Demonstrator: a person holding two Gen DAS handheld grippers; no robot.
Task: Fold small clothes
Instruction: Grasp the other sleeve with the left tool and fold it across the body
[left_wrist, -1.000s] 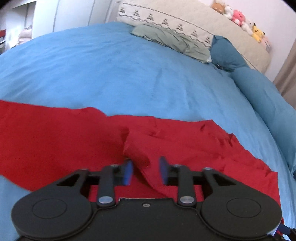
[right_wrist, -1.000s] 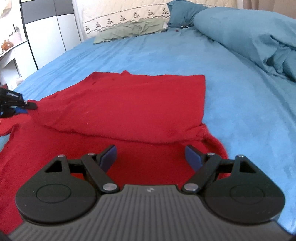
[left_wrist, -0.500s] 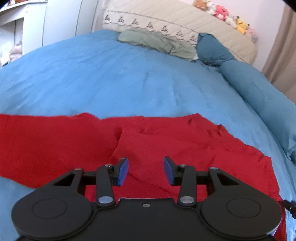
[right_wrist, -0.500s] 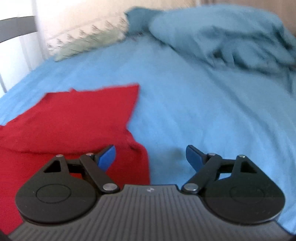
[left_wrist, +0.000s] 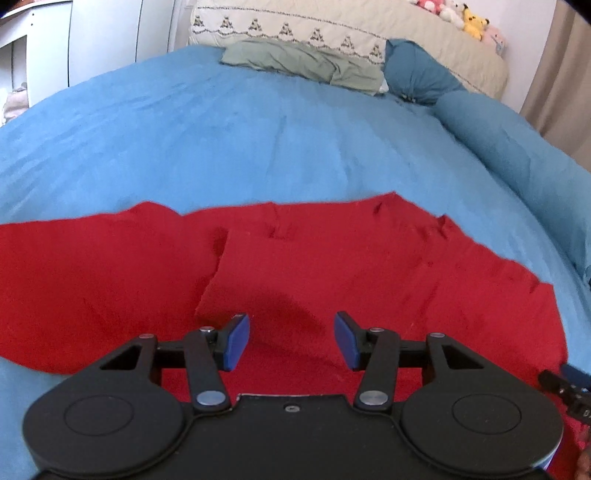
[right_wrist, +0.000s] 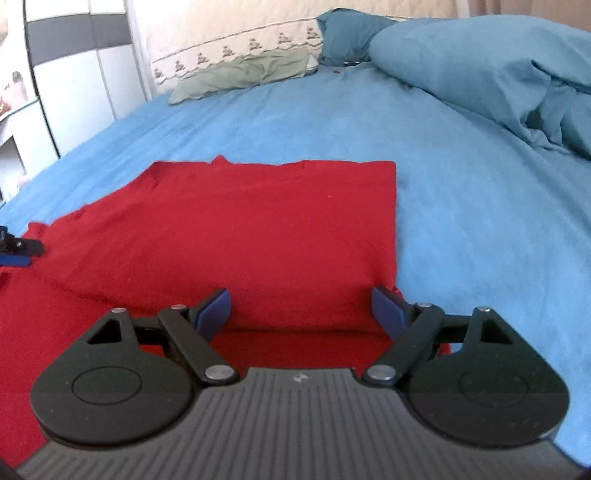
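Red garment (right_wrist: 266, 236) lies partly folded on a blue bed (right_wrist: 461, 192); both the left tongs (left_wrist: 291, 341) and right tongs (right_wrist: 301, 310) hover over it, spread wide and empty. Soft, light cloth, likely best pinched at a corner or folded edge

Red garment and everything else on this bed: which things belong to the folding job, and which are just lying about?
Belongs to the job:
- red garment, partly folded on the blue bedsheet
- left hand-held gripper, open
- right hand-held gripper, open

Just lying about:
- green cloth by the headboard
- blue duvet
- dark blue pillow
- stuffed toys
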